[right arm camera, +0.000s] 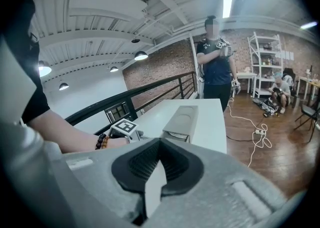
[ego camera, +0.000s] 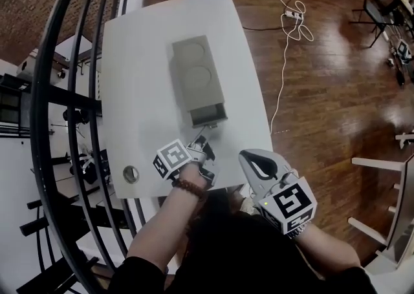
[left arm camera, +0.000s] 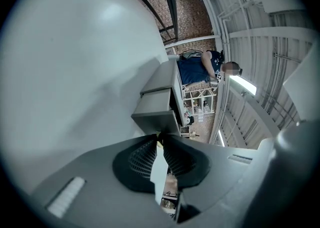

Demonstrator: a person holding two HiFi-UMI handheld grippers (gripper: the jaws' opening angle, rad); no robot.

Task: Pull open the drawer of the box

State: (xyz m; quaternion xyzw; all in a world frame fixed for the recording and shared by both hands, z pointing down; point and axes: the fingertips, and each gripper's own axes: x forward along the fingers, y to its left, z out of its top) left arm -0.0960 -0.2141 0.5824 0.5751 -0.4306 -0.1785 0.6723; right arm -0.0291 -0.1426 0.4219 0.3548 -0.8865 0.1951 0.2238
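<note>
Grey rectangular box (ego camera: 194, 73), two round recesses in its top, lying flat on white table (ego camera: 139, 92). Grey drawer (ego camera: 208, 115) at near end, pulled partly out.

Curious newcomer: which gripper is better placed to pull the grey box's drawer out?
Left. The left gripper pinches the grey drawer's pale pull tab; the right gripper hovers at the white table's edge.

The box (ego camera: 196, 76) lies in the middle of the surface (ego camera: 145, 92), running from 12 to 6 o'clock, and its drawer (ego camera: 208, 115) sticks part-way out of the 6 o'clock end. At the drawer's 6 o'clock the left claw (ego camera: 200, 143) is closed on the pull tab (left arm camera: 159, 139). The right claw (ego camera: 253, 165) hangs at its 4 o'clock, off the surface's near edge, and a cable (ego camera: 283, 73) trails on the floor at 3 o'clock.
</note>
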